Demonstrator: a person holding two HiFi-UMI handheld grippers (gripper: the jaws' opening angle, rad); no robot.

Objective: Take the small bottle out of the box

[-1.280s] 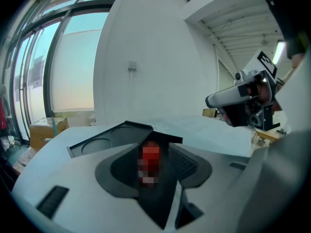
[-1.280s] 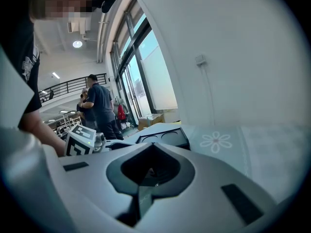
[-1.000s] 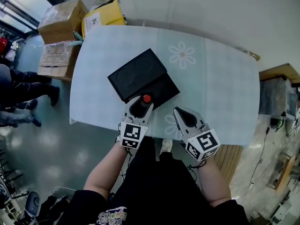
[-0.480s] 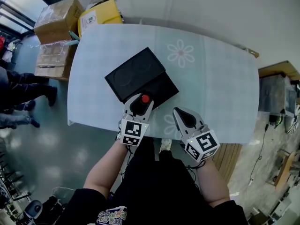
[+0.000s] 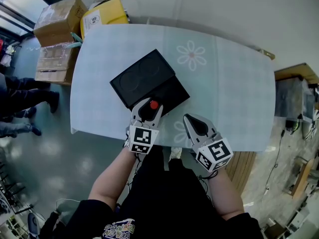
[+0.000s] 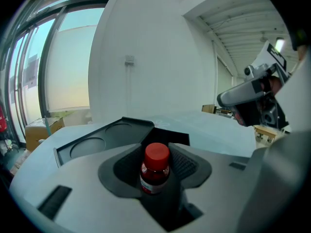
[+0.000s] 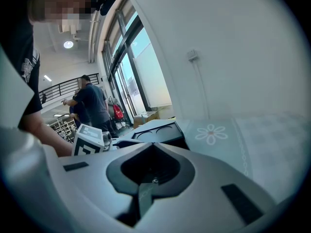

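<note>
Left gripper (image 5: 149,106) clamps the red-capped small bottle (image 6: 155,169) upright at the near edge of the open black box (image 5: 143,76), with the right gripper (image 5: 195,126) shut and empty, so any slackened squeeze could likely drop the smooth bottle back inside.

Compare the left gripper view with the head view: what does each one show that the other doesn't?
Only the left gripper view: the small bottle's dark body and label, pinched between the jaws of the left hand-held gripper. Only the head view: the person's forearms and the full outline of the table. Both: the bottle's red cap and the open black box.
</note>
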